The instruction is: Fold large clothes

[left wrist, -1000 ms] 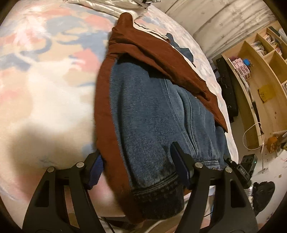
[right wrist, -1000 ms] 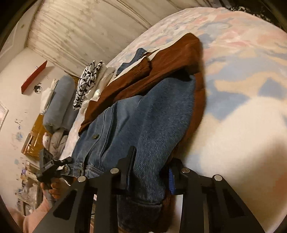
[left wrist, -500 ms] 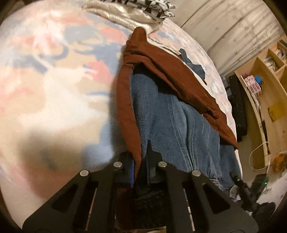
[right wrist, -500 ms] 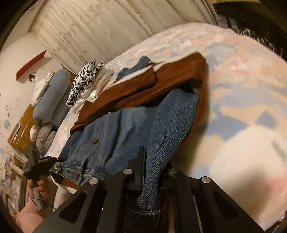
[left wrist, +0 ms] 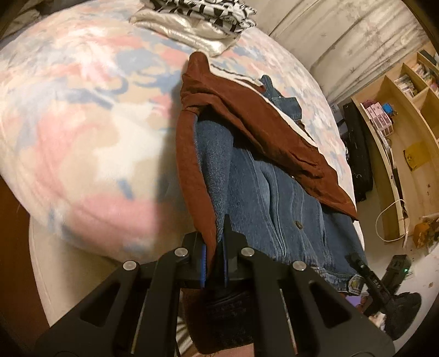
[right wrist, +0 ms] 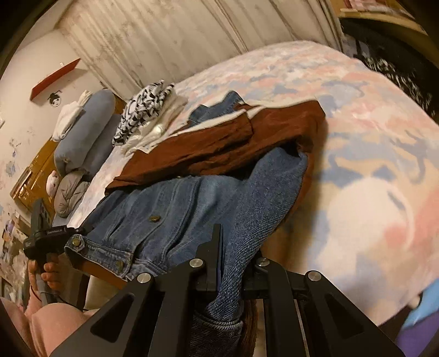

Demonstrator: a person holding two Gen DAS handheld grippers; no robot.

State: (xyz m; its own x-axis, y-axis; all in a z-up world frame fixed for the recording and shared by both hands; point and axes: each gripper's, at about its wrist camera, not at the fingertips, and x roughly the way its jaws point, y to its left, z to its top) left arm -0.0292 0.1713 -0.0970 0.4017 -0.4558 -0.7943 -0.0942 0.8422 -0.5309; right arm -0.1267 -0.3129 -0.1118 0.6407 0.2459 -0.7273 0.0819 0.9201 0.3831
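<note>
A blue denim jacket (left wrist: 277, 192) (right wrist: 170, 208) with a rust-brown lining (left wrist: 260, 120) (right wrist: 219, 142) lies spread on a pastel blanket (left wrist: 82, 115) (right wrist: 378, 142) over a bed. My left gripper (left wrist: 214, 241) is shut on a sleeve (left wrist: 216, 159) where the denim meets the brown edge. The dark cuff hangs below its fingers. My right gripper (right wrist: 236, 255) is shut on a denim sleeve (right wrist: 269, 197), and that cuff also droops beneath it. Both sleeves are pulled up taut from the bed.
A folded black-and-white stack (left wrist: 203, 11) (right wrist: 145, 107) sits beyond the collar. Pillows (right wrist: 85, 129) lie by the headboard, and wooden shelves (left wrist: 397, 109) stand by the bed. A hand (right wrist: 44, 272) holds a black device (right wrist: 44, 233) by the jacket's hem (right wrist: 104, 255).
Both grippers went from open around a sleeve to shut on it. Both then rose, drawing the sleeves up off the bed.
</note>
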